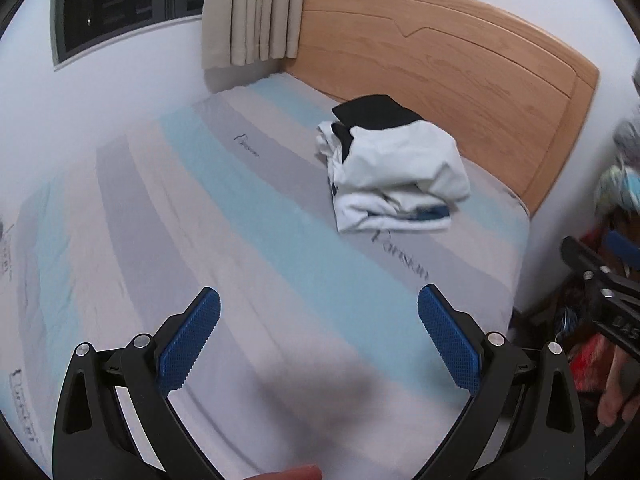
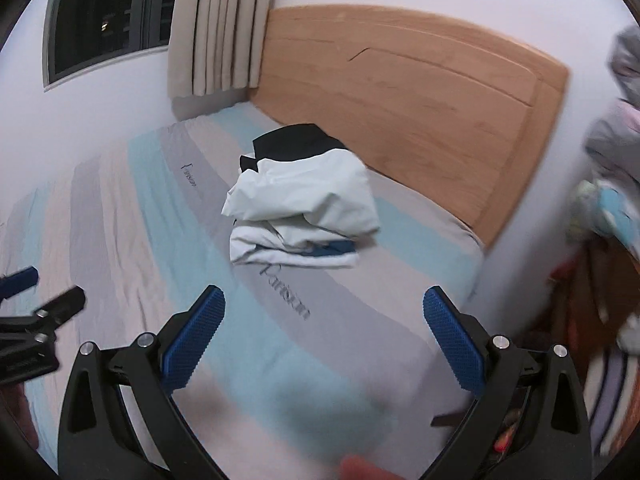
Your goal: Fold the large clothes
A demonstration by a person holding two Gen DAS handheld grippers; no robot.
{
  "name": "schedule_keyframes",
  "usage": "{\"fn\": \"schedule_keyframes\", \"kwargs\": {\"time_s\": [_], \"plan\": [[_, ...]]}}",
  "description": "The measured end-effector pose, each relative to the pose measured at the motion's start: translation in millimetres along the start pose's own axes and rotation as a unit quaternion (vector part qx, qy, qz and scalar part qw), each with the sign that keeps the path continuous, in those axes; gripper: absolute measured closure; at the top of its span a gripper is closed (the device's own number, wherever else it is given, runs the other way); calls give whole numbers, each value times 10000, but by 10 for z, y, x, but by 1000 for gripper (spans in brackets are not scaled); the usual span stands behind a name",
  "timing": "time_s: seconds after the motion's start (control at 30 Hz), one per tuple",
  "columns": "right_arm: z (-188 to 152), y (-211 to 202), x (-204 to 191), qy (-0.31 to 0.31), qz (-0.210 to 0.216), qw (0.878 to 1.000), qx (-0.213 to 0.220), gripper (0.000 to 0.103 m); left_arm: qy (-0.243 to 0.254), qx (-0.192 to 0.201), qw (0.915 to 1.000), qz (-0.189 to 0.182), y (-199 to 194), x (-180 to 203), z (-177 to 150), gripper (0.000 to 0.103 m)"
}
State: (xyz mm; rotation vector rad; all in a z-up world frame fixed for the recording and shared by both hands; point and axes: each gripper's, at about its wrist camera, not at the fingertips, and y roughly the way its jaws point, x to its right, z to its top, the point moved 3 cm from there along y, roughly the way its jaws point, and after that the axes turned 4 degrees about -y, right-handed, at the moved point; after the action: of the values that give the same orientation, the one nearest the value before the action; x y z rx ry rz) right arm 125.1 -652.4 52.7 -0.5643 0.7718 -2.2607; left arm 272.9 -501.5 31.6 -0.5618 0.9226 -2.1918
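Note:
A pile of folded clothes [image 1: 394, 168] [image 2: 302, 210], white on top with black at the back and a blue patch low down, lies on the striped bed [image 1: 240, 248] [image 2: 132, 232] near the wooden headboard. My left gripper [image 1: 319, 304] hangs open above the bedsheet, well short of the pile, with nothing between its blue pads. My right gripper [image 2: 323, 304] is also open and holds nothing, in front of the pile. The right gripper's black frame shows at the right edge of the left wrist view, and the left gripper's frame at the left edge of the right wrist view.
A wooden headboard [image 1: 460, 64] [image 2: 400, 100] stands behind the pile. Beige curtains [image 1: 252, 12] and a dark window [image 1: 120, 4] are on the far wall. Crumpled grey and light-blue clothes [image 2: 616, 168] and other clutter sit off the bed's right side. A fingertip [image 1: 296, 473] shows at the bottom edge.

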Motion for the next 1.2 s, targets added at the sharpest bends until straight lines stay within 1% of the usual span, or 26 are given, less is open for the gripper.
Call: {"fn": "schedule_keyframes", "kwargs": {"time_s": [0.07,0.13,0.2,0.3,0.37,0.57,0.67,0.73,1.1,1.2], "plan": [[-186,-262,26,149,-2,9999,47,7,84,153,9998,66,-160,50,-168,6],[-337,-434,35,95,-106,9998,133,7,133,190,9997,124,-271,125,-350,6],[-437,-511,52,85,-147,9997,162,7,159,153,9996,151,-309,192,-492,6],[-592,-586,99,75,-87,9998,146,7,72,133,9999,37,-330,290,-648,6],[-649,-595,141,98,9,9998,173,7,20,181,9998,19,-323,361,-691,6],[-722,-641,236,29,-102,9996,273,7,-33,164,9999,17,-344,491,-800,6],[-736,-656,265,0,-146,9995,290,7,-17,202,9998,83,-386,525,-826,6],[-747,-664,282,36,-131,9995,281,7,-8,239,9996,171,-407,538,-824,6],[-778,-625,333,122,-102,9996,213,7,-9,234,9995,193,-387,569,-801,6],[-785,-617,329,125,-116,9996,206,7,-14,298,9993,244,-397,571,-794,6]]}}
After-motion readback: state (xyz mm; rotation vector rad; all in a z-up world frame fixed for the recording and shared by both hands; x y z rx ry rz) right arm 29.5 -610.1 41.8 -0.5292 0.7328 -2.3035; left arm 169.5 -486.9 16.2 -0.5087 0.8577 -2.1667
